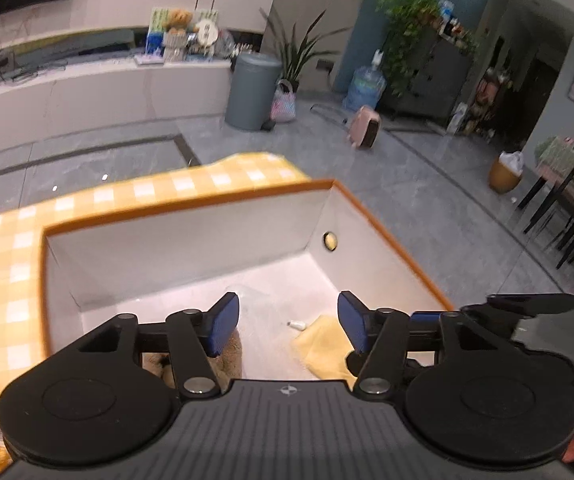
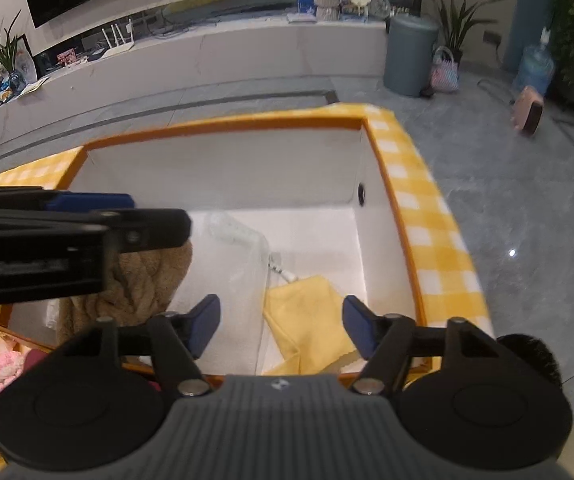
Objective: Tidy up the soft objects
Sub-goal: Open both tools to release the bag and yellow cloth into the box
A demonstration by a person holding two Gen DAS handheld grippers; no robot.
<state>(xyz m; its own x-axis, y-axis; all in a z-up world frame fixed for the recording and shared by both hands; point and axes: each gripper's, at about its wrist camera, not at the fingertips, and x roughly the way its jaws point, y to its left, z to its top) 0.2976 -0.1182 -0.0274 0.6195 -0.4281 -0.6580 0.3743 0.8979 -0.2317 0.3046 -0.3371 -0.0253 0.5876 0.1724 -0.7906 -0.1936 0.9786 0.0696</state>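
A white box with an orange rim [image 1: 191, 208] [image 2: 223, 124] stands on a yellow checked cloth [image 1: 3, 272] [image 2: 431, 216]. Inside lie a brown fuzzy cloth [image 2: 147, 276] [image 1: 231, 356], a yellow cloth [image 2: 307, 312] [image 1: 323, 348] and a clear mesh pouch [image 2: 243, 256] [image 1: 263, 320]. My left gripper [image 1: 289, 322] is open above the box floor, between the brown and yellow cloths; it also shows at the left of the right wrist view [image 2: 87, 216]. My right gripper [image 2: 283, 328] is open over the near edge of the box, above the yellow cloth.
Pink and red knitted toys [image 2: 3, 368] lie outside the box at its near left. Beyond the table are a grey bin [image 1: 251, 92], a water jug [image 1: 365, 88], a pink heater [image 1: 363, 127], a TV bench [image 2: 191, 60] and dark chairs [image 1: 567, 208].
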